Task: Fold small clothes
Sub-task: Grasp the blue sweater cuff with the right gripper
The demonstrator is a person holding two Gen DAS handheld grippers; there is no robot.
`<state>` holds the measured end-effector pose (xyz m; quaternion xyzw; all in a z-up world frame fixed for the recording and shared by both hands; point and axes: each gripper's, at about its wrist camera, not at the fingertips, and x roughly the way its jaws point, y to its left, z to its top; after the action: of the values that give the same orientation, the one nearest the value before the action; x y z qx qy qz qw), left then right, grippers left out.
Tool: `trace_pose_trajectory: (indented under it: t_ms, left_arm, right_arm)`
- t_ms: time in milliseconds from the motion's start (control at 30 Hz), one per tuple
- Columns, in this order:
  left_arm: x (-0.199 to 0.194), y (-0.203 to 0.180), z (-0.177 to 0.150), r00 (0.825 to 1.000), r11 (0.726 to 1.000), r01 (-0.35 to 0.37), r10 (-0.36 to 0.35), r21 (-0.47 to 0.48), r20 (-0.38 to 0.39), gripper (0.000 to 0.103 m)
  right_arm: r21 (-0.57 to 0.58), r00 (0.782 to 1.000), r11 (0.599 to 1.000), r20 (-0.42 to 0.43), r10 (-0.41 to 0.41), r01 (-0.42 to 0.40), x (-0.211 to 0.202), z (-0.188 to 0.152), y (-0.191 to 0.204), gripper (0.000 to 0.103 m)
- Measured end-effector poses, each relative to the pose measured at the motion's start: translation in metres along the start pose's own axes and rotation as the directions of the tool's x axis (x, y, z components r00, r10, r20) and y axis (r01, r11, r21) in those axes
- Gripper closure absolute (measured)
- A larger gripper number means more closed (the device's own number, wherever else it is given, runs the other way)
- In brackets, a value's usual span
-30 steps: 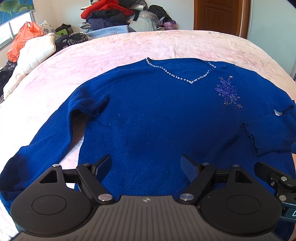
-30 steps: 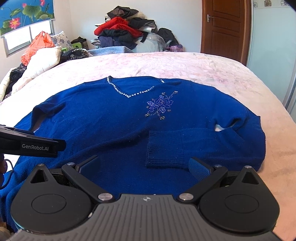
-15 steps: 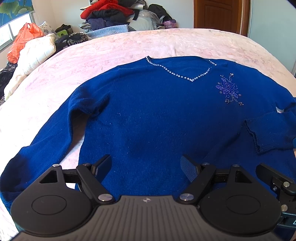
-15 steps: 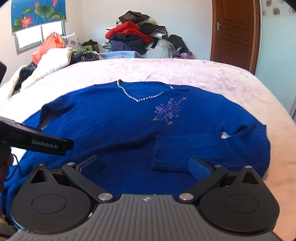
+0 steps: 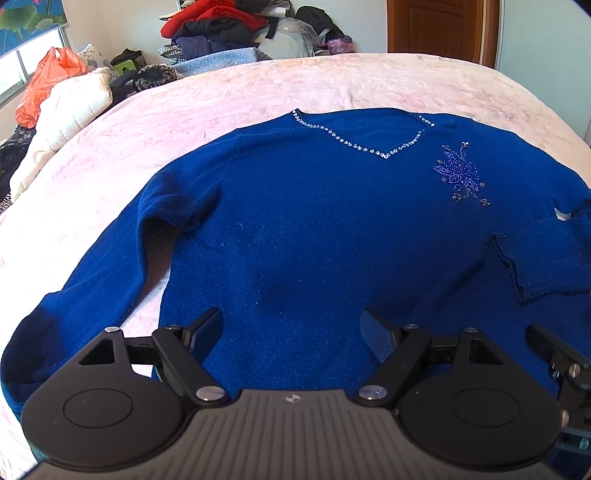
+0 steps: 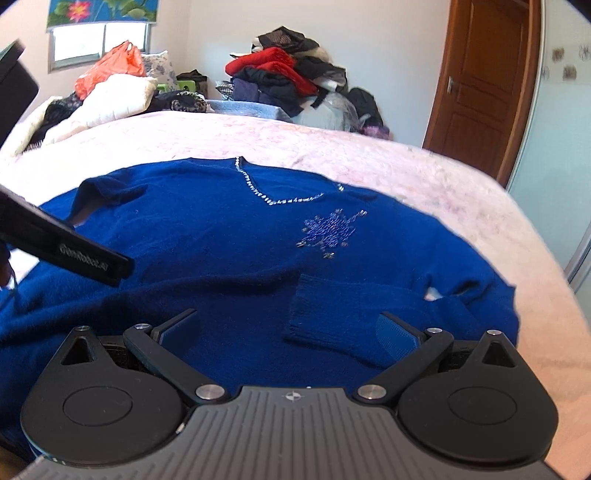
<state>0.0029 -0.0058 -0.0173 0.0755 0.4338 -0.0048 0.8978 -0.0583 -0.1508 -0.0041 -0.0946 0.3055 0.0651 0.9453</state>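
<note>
A blue knit sweater [image 5: 314,229] with a rhinestone V-neck and a beaded flower lies flat, front up, on the pink bed [image 5: 258,85]. Its right sleeve [image 5: 546,258] is folded across the body; its left sleeve [image 5: 92,280] stretches out toward the near left. My left gripper [image 5: 291,332] is open and empty above the sweater's hem. My right gripper [image 6: 290,334] is open and empty above the hem near the folded sleeve cuff [image 6: 332,314]. The sweater also shows in the right wrist view [image 6: 221,240], with the left gripper's body [image 6: 66,251] at the left.
A heap of clothes [image 5: 229,29] lies beyond the bed's far edge. A white duvet [image 5: 66,110] and an orange bag [image 5: 48,81] sit at the far left. A wooden door [image 6: 484,85] stands at the back right.
The right gripper has tilted and swung so its view rolls and sits lower over the sweater. The left gripper has drawn slightly closer. Both stay open; the sweater has not moved.
</note>
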Motion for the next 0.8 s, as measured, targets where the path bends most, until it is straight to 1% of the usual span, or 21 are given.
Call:
trace_pose_trajectory:
  t_ms: [100, 167, 233, 333, 400, 500, 533, 567, 600, 667, 700, 733, 767, 800]
  left_arm:
    - [0.001, 0.000, 0.000, 1.000, 1.000, -0.002, 0.002, -0.001, -0.005, 0.022]
    - [0.002, -0.001, 0.000, 1.000, 1.000, -0.001, 0.001, -0.001, -0.009, 0.022]
    - [0.003, -0.002, 0.000, 1.000, 1.000, -0.002, 0.002, 0.001, -0.011, 0.022]
    - [0.005, -0.003, 0.000, 1.000, 1.000, -0.002, 0.002, 0.004, -0.015, 0.022]
    - [0.006, -0.003, 0.000, 1.000, 1.000, 0.000, 0.000, 0.004, -0.019, 0.022]
    - [0.007, -0.003, 0.000, 1.000, 1.000, 0.001, -0.001, 0.005, -0.024, 0.022]
    - [0.007, -0.002, 0.000, 1.000, 1.000, 0.000, 0.000, 0.005, -0.023, 0.022]
    - [0.007, -0.002, 0.000, 1.000, 1.000, -0.001, 0.001, 0.005, -0.023, 0.022]
    - [0.007, -0.002, 0.000, 1.000, 1.000, -0.001, 0.001, 0.005, -0.023, 0.022]
    - [0.008, -0.002, 0.000, 1.000, 1.000, -0.001, 0.002, 0.004, -0.025, 0.022]
    - [0.008, -0.002, 0.000, 1.000, 1.000, -0.002, 0.002, 0.004, -0.026, 0.022]
    - [0.008, -0.002, 0.000, 1.000, 1.000, -0.002, 0.002, 0.004, -0.028, 0.022]
    - [0.009, -0.001, 0.000, 1.000, 1.000, -0.002, 0.002, 0.003, -0.029, 0.022]
    - [0.009, -0.001, -0.001, 1.000, 1.000, -0.002, 0.002, 0.003, -0.029, 0.022]
  right_arm:
    - [-0.053, 0.997, 0.996, -0.010, -0.076, 0.076, 0.005, -0.004, -0.005, 0.013]
    - [-0.055, 0.996, 0.995, -0.033, -0.084, 0.082, 0.011, -0.007, -0.012, 0.018]
    - [-0.060, 0.995, 0.995, -0.058, -0.081, 0.078, 0.016, -0.011, -0.018, 0.020]
    - [-0.122, 0.992, 0.989, -0.082, -0.098, 0.087, 0.025, -0.017, -0.017, 0.023]
    - [-0.147, 0.992, 0.985, -0.080, -0.097, 0.085, 0.032, -0.021, -0.017, 0.023]
    - [-0.124, 0.995, 0.989, -0.058, -0.087, 0.079, 0.041, -0.018, -0.021, 0.024]
    - [-0.113, 0.995, 0.990, -0.053, -0.087, 0.081, 0.044, -0.016, -0.022, 0.028]
    - [-0.100, 0.995, 0.992, -0.047, -0.087, 0.082, 0.048, -0.014, -0.024, 0.035]
    - [-0.088, 0.995, 0.993, -0.046, -0.085, 0.081, 0.051, -0.013, -0.026, 0.039]
    - [-0.064, 0.997, 0.996, -0.046, -0.068, 0.065, 0.058, -0.010, -0.029, 0.053]
    - [-0.054, 0.997, 0.997, -0.044, -0.056, 0.054, 0.059, -0.009, -0.030, 0.057]
    - [-0.045, 0.998, 0.998, -0.044, -0.049, 0.047, 0.061, -0.007, -0.030, 0.066]
    - [-0.033, 0.998, 0.999, -0.041, -0.040, 0.039, 0.061, -0.006, -0.030, 0.078]
    - [-0.025, 0.999, 0.999, -0.037, -0.037, 0.036, 0.060, -0.006, -0.031, 0.083]
